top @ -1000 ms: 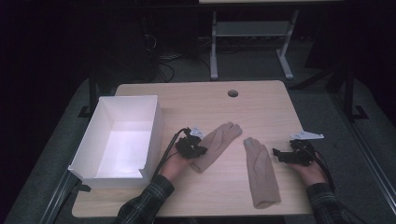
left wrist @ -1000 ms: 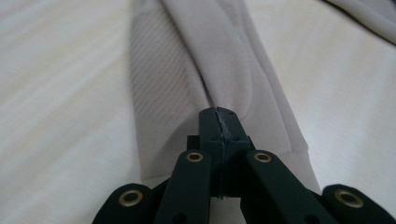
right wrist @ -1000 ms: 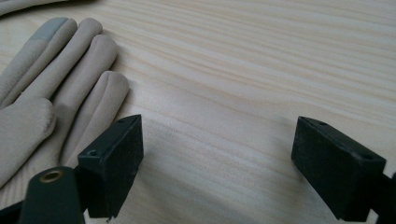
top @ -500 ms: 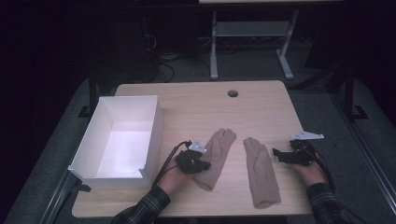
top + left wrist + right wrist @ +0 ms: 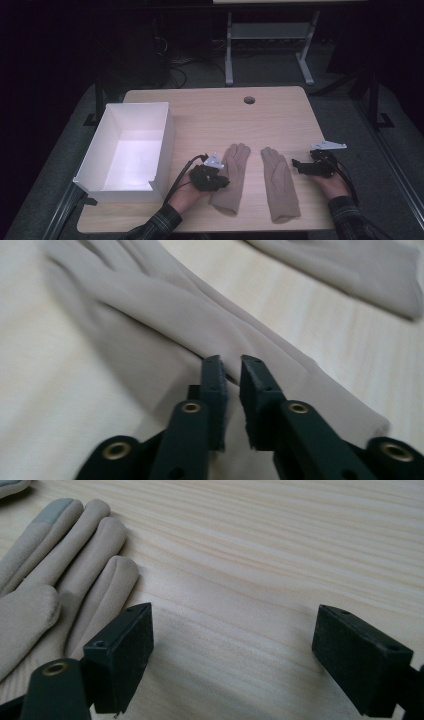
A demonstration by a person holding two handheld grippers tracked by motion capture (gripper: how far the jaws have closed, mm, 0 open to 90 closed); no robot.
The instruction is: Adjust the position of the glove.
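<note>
Two gloves: left glove (image 5: 231,176) and right glove (image 5: 278,182), flat, side by side on table (image 5: 210,115).
Handling: judged light, soft, limp; take at cuff.
Left gripper (image 5: 222,181): jaws just opening, slightly parted over left glove.
Right gripper (image 5: 296,166): spread wide, nothing held.

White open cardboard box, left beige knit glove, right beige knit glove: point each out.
White open cardboard box (image 5: 167,131), high view, right wall.
Left beige knit glove (image 5: 233,176), high view, palm.
Right beige knit glove (image 5: 278,184), high view, palm.

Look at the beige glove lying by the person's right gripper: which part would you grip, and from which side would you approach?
Grip the right glove at its outer long edge, coming in from the right, where the right gripper sits with jaws wide apart. It lies flat on the table, fingers pointing away, so its thin edge probably suits a low pinch. The left gripper, jaws just opening slightly, is at the other glove.
</note>
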